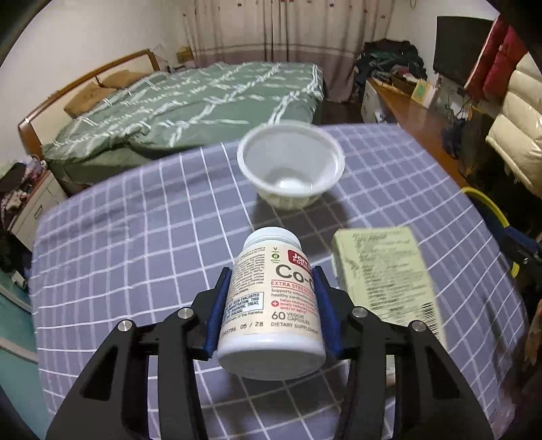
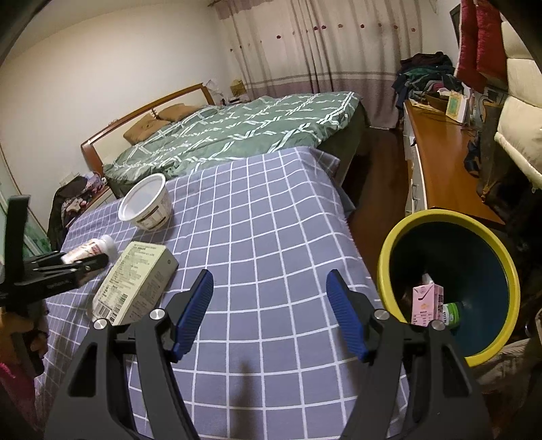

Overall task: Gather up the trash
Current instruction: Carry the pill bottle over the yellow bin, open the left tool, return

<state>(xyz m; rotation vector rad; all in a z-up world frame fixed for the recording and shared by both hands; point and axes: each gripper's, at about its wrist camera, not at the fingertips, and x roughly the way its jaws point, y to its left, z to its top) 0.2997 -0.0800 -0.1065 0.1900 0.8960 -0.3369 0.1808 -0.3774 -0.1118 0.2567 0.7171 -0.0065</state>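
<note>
A table under a purple checked cloth (image 2: 271, 237) carries a white plastic tub (image 2: 147, 201) at ten o'clock and a pale green carton (image 2: 135, 284) at eight.

Left wrist view: sits on my left gripper (image 1: 272, 281), looking forward and down along its fingers, very near the supplement bottle (image 1: 271, 304) that fills the lower centre.
Left view faces: across the checked tablecloth (image 1: 135, 220) toward the bed (image 1: 189, 101) and curtains (image 1: 284, 30).
Right wrist view: sits on my right gripper (image 2: 269, 287), tilted down over the tablecloth's near right part, with the yellow-rimmed bin (image 2: 399, 237) close at right.
Right view faces: the same bed and curtained wall, from further right.
Shared: tablecloth, white plastic bowl (image 1: 291, 162), green carton (image 1: 386, 270), bed, wooden desk (image 2: 443, 162); the right view also catches my left gripper at its left edge.
</note>
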